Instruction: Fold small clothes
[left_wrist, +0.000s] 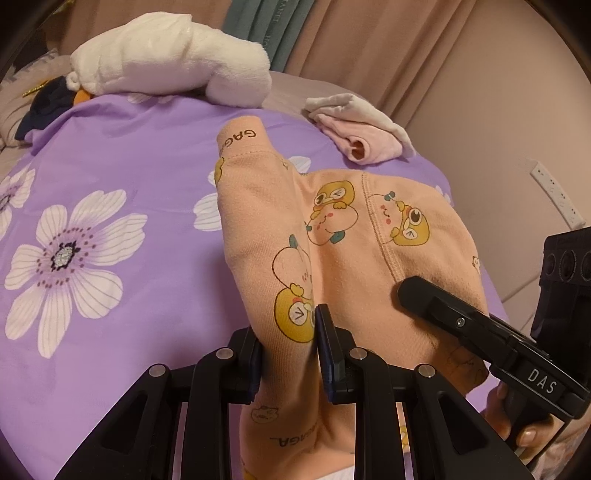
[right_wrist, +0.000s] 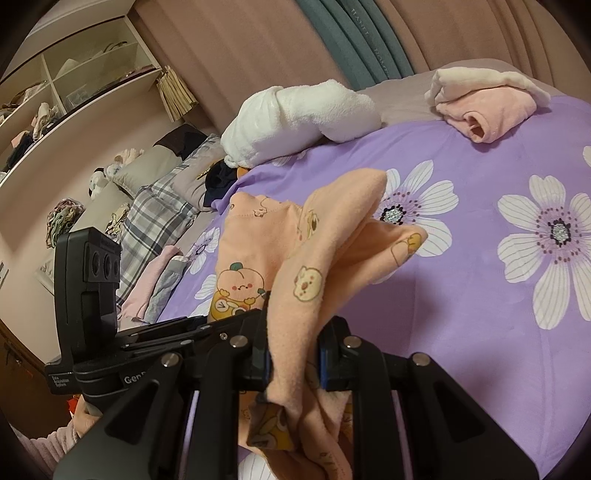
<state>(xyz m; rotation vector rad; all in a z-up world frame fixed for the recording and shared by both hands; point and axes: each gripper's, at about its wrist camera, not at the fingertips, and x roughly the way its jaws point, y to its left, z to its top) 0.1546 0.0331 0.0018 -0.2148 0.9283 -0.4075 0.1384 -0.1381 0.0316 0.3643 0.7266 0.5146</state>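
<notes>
Each hand-held gripper, left (left_wrist: 288, 354) and right (right_wrist: 295, 354), is clamped on the peach garment (left_wrist: 332, 236), lifted just ahead over the bed (left_wrist: 110, 332), unfolded so far, while a pink folded piece (left_wrist: 354, 129) lies beyond.

Peach cartoon-print garment (left_wrist: 332, 236), bunched, lifted above purple floral bedsheet (left_wrist: 110, 166), one end draping

"GAGA" is printed on the peach garment (left_wrist: 332, 240). "DAS" is marked on the right gripper (left_wrist: 417, 295). "Data Acquisition System" is labelled on the left gripper's body (right_wrist: 61, 384).
</notes>
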